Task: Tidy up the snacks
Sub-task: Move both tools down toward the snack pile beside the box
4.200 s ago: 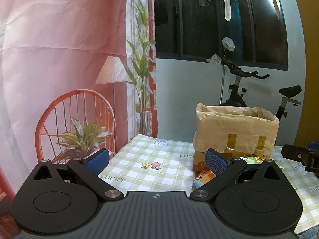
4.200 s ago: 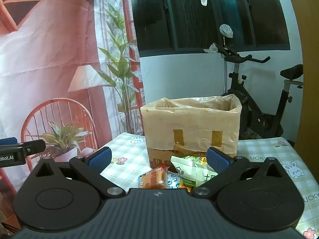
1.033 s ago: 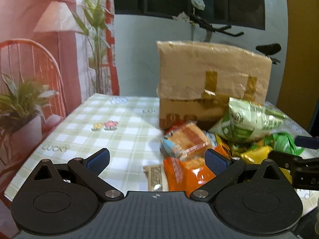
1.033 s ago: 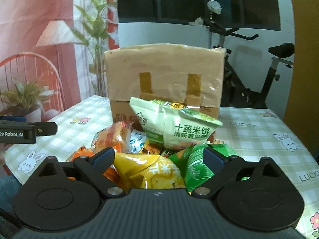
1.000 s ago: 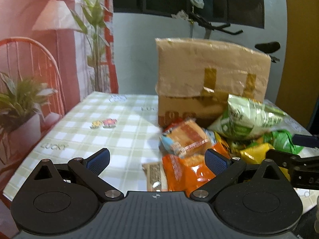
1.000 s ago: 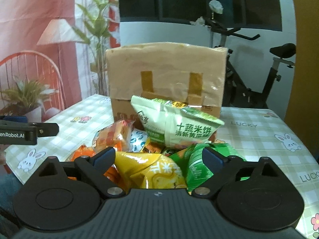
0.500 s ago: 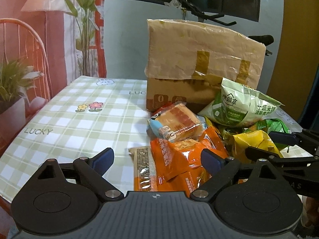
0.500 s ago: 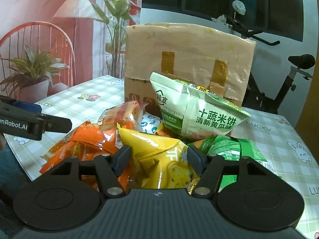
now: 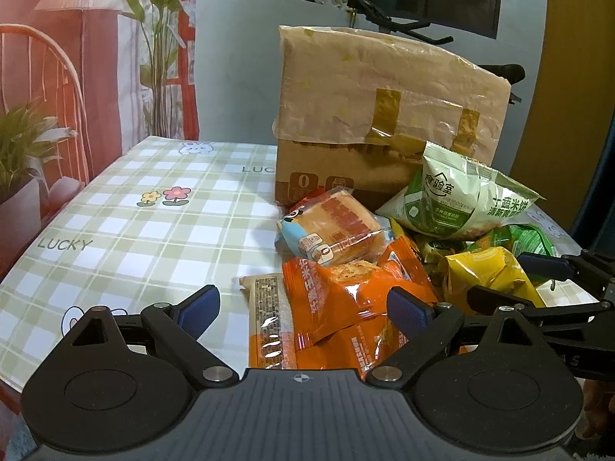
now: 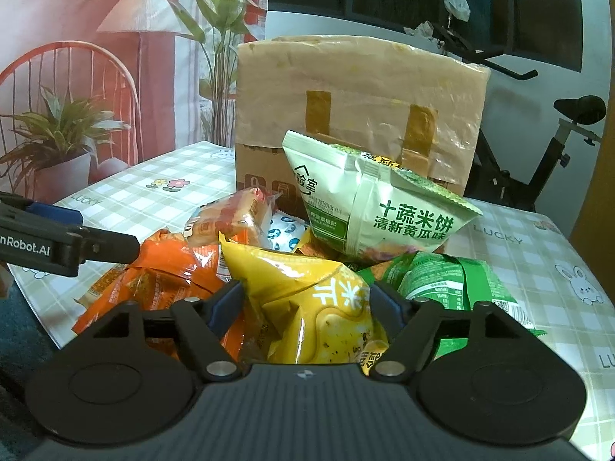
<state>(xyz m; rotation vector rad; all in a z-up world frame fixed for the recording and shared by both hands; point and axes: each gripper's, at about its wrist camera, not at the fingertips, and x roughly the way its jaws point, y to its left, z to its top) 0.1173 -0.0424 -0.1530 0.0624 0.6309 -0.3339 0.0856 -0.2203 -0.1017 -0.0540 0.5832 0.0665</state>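
Black left gripper [image 9: 303, 307], blue pads, seemingly ribbed housing.

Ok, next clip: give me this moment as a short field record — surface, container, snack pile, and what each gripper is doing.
surface: checked tablecloth
container: tall cardboard box at the back, taped, behind the pile
snack pile: orange packets, cake pack, pale green bag on top, yellow bag, dark green bag
left gripper: open, orange packets between its fingers, not gripped
right gripper: jaws opening, around the yellow bag
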